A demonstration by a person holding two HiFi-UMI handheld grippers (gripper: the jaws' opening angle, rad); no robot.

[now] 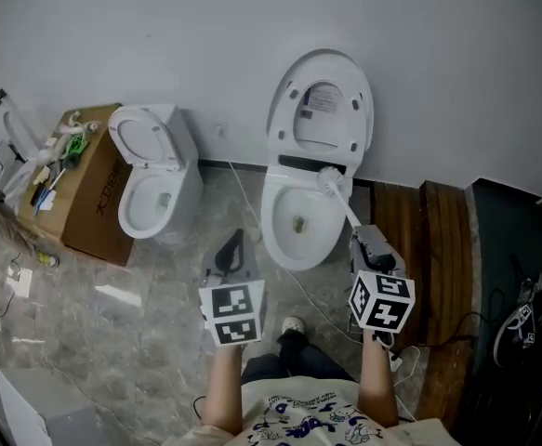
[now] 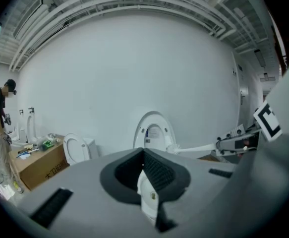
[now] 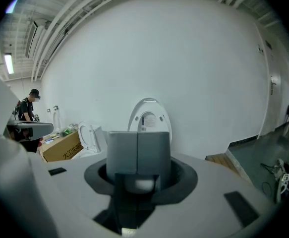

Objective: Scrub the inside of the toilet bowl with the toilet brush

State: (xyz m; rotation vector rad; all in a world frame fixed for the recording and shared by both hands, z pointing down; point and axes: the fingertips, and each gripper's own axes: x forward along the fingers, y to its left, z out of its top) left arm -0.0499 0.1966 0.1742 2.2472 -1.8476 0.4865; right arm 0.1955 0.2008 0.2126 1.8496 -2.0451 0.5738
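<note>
Toilet brush (image 1: 347, 210): judged light, stiff and smooth-handled, best gripped at the handle's near end, where it is pinched by the right claw (image 1: 363, 236), its head held at the toilet bowl's (image 1: 272, 235) far rim; the left claw (image 1: 234, 249) is pressed together, empty.

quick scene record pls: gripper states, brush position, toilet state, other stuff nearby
left gripper: jaws together, nothing between them, over the floor in front of the toilet bowl
right gripper: shut on the toilet brush handle
toilet brush: head at the rear of the bowl, just under the lid hinge; contact cannot be told
toilet bowl: open
lid: raised against the wall
small toilet: left of the main one, seat up
cardboard box: left of the small toilet, loose items on top
</note>
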